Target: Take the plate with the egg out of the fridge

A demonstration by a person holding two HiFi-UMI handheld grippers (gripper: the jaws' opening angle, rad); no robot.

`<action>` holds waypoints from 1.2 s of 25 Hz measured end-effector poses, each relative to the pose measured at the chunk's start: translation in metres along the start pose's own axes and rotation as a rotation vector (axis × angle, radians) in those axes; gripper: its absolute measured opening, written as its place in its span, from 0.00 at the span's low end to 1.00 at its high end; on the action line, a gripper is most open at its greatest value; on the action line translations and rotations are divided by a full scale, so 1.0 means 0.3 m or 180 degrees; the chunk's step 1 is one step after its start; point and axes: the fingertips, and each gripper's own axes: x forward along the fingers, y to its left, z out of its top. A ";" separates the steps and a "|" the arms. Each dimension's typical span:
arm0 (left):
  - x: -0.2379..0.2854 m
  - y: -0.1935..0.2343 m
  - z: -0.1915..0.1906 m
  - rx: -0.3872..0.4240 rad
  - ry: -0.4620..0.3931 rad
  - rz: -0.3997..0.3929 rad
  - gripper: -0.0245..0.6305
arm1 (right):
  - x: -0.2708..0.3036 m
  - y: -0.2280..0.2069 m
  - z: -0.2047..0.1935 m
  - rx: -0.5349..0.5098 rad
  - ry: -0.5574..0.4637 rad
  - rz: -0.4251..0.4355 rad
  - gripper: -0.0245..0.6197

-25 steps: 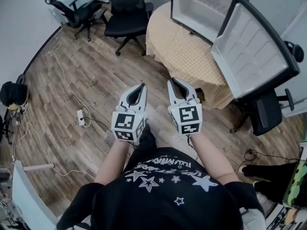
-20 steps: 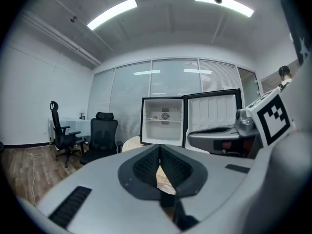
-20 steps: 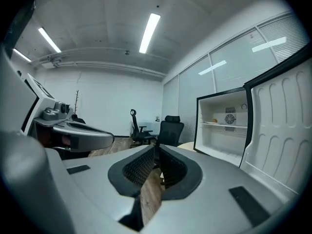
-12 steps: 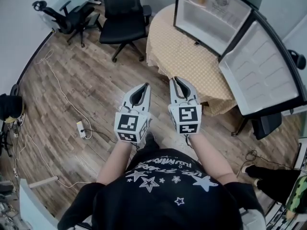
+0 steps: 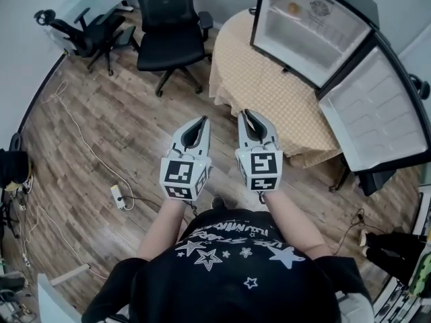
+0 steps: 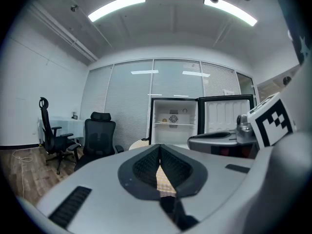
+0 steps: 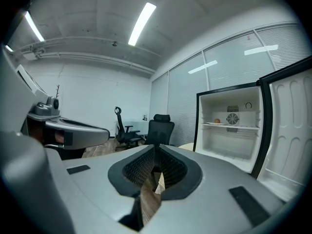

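Black cloth printed with white stars, the person's shirt [image 5: 229, 261], fills the nearest edge of the head view, on the side farthest from the fridge [image 5: 286, 42]. Two bare forearms reach from it toward the fridge, side by side. The left gripper [image 5: 201, 120] has its jaws drawn together until the tips meet, and nothing is caught between them. Its own view shows only a sliver of checked cloth through the slot below the tips. The right gripper [image 5: 246, 113] is likewise closed tight and empty, level with the left one and just beside it. Both stop well short of the fridge, over the wooden floor [image 5: 101, 133].

Between the grippers and the fridge stands a round table [image 5: 269, 93] under a yellow checked cloth. The fridge rests on its far part. The fridge door [image 5: 377, 113] is swung fully open to the right. A black office chair [image 5: 168, 25] stands to the left of the fridge.

Inside the fridge, on the upper shelf, sits the egg [image 5: 293, 8], left of a round vent in the back wall. It rests on a pale plate [image 7: 214, 124] that is hard to pick out against the white shelf.
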 end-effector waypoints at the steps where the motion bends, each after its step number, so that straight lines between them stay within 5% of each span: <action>1: 0.001 0.022 -0.001 -0.0002 0.0000 -0.0015 0.05 | 0.014 0.005 0.006 0.0014 -0.0015 -0.0035 0.11; 12: 0.094 0.128 0.017 -0.0015 -0.0060 -0.0161 0.04 | 0.115 -0.044 0.015 -0.0017 0.0116 -0.0304 0.11; 21: 0.251 0.196 0.029 0.0092 -0.0021 -0.0124 0.04 | 0.326 -0.126 0.003 -0.0006 0.0082 -0.0178 0.11; 30: 0.507 0.232 0.082 0.0137 0.0037 -0.0219 0.04 | 0.526 -0.354 0.023 0.0215 0.0152 -0.0307 0.10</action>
